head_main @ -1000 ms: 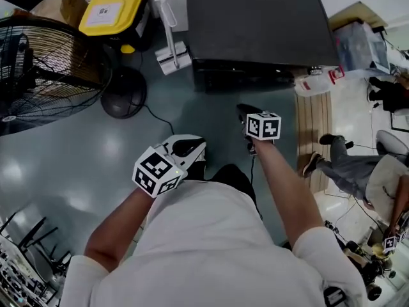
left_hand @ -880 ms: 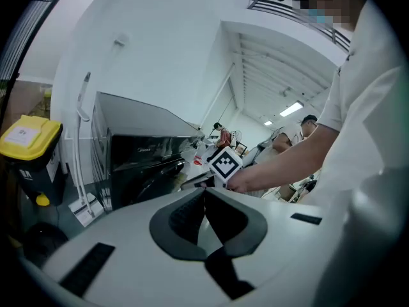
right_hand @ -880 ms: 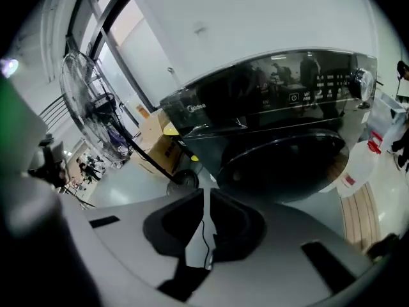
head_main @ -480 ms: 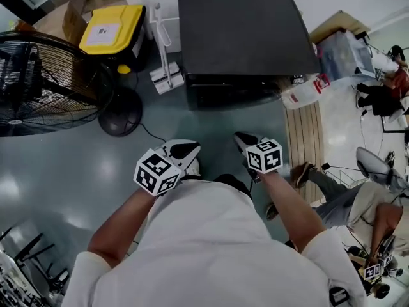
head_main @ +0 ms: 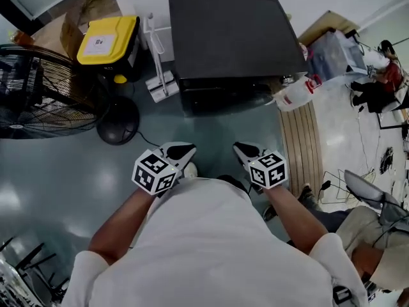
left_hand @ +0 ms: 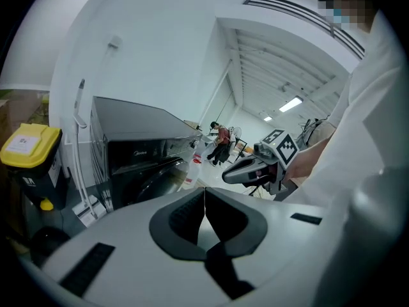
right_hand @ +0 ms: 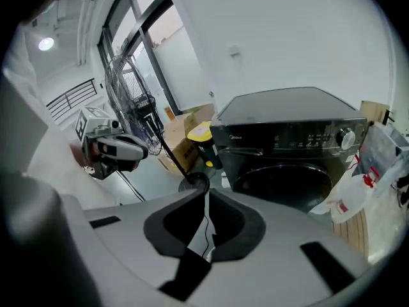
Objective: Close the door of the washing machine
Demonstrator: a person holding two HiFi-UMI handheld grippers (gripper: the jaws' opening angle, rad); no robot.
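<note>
Door [right_hand: 289,185] of the black washing machine [head_main: 230,43], which stands against the wall well ahead of the person, looks flush with the front, so I judge the closing done; done well, this step is a look at the latch side with both tools kept off the machine. The left gripper [head_main: 183,150] is clenched on nothing, and the right gripper [head_main: 244,149], whose jaws have just been closing with nothing between them, is all but clenched too. The head view hides the door under the machine's top, and the latch is too dark to make out in either gripper view.
</note>
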